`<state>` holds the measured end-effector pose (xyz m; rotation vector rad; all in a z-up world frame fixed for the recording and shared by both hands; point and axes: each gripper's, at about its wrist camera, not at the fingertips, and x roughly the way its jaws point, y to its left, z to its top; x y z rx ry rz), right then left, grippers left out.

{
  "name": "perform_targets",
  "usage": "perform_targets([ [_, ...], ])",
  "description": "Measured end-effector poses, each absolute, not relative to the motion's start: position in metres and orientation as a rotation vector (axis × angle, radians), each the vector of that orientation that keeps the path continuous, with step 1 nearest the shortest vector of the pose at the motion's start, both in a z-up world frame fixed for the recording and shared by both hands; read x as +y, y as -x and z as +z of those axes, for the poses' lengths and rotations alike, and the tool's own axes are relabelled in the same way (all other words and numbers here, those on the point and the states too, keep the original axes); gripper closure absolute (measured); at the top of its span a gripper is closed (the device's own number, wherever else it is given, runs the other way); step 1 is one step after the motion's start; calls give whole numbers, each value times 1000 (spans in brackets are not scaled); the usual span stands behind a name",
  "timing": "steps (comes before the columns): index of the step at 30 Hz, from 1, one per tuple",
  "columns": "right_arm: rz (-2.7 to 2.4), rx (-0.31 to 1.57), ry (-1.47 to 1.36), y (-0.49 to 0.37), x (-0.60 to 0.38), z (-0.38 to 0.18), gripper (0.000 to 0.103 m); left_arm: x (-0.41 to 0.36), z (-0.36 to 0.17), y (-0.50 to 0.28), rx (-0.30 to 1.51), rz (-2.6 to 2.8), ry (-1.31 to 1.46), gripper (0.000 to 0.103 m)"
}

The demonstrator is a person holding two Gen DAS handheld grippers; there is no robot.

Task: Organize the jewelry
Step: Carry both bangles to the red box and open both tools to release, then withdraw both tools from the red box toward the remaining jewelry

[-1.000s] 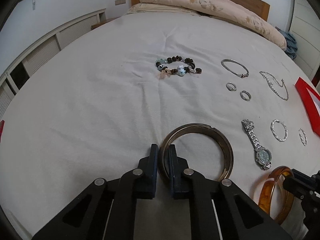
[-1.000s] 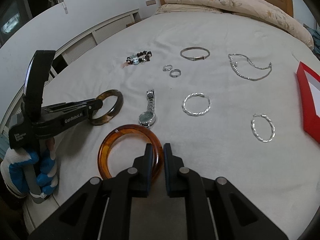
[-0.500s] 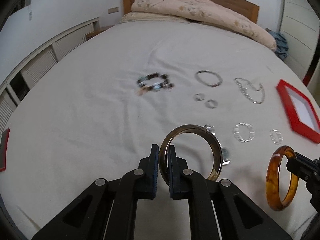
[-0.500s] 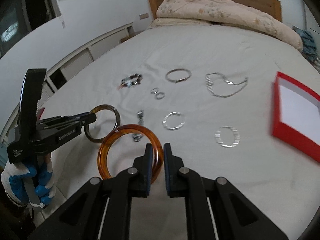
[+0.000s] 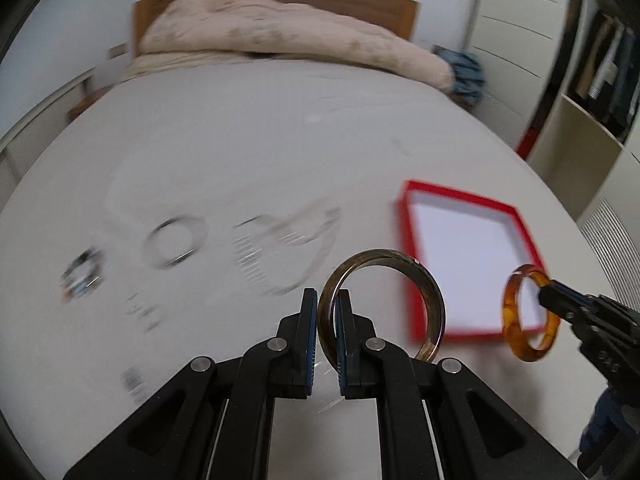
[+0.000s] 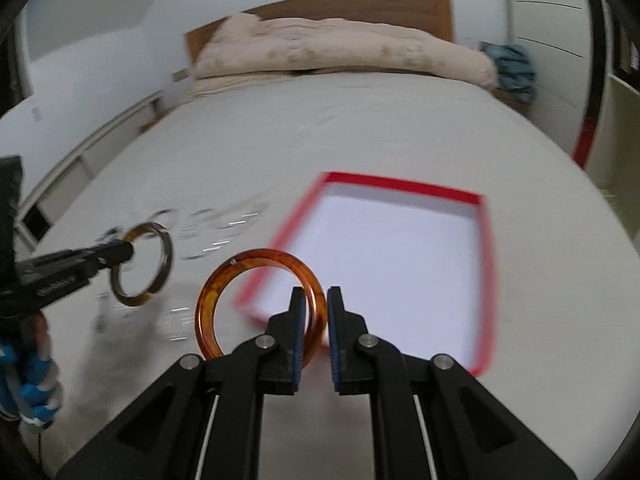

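Far left on the white bed (image 5: 240,152), the loose jewelry (image 5: 172,240) is a blur of silvery rings and chain, too smeared to tell piece from piece; it lies flat on the sheet, well apart from the box. Next along, the left gripper (image 5: 328,312) is clamped on the brown bangle (image 5: 430,300), pinching the ring's near edge between its blue-faced fingers (image 5: 310,332), the hoop standing up off the sheet and overlapping the box's near left corner in that view. From the right wrist camera the same gripper comes in from the left, held by a blue-and-white gloved hand (image 6: 28,384), bangle up in the air. Centre-right, the red box (image 6: 404,186) sits open on the bed, white inside, nothing in it that shows. The right gripper (image 6: 316,312) grips the amber bangle (image 6: 208,304) by its right side, the hoop upright in front of the box's near left corner. In the left view that bangle hangs over the box's right near corner. Behind it all, a pink quilt (image 5: 280,44) is heaped against the wooden headboard (image 5: 384,4), with a blue cloth (image 5: 464,72) at its right end.
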<state>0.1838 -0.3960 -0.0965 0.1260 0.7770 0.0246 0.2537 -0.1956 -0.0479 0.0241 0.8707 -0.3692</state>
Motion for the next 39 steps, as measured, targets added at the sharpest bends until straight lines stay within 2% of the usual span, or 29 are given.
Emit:
perform_targets([
  [8, -35, 876, -46, -214, -465, -137, 93, -315, -83, -277, 915, -464, -200, 95],
  [13, 0, 927, 48, -225, -470, -156, 93, -338, -118, -282, 975, -435, -289, 95],
  [17, 21, 929, 129, -223, -461, -155, 93, -340, -122, -279, 983, -426, -297, 94],
  [19, 23, 929, 142, -222, -458, -155, 92, -338, -122, -280, 986, -423, -287, 93],
  [22, 25, 922, 132, -219, -461, -152, 87, -332, -117, -276, 983, -432, -258, 84],
  [23, 30, 920, 125, -223, -465, -150, 84, -330, -113, -273, 981, -439, -248, 81],
  [24, 26, 916, 129, -224, -465, -147, 77, -328, -109, -272, 978, -442, -243, 79],
  [26, 18, 902, 134, -215, -465, -137, 70, -320, -96, -262, 957, -445, -231, 66],
  [27, 14, 890, 121, -208, -466, -128, 70, -315, -86, -254, 942, -447, -221, 63],
  [32, -7, 846, 60, -168, -462, -89, 70, -273, -48, -220, 915, -425, -176, 62],
  [37, 26, 785, 13, -117, -434, -47, 70, -199, -12, -183, 908, -342, -175, 62],
  [39, 43, 764, -2, -98, -421, -34, 70, -167, -2, -166, 903, -295, -184, 59],
])
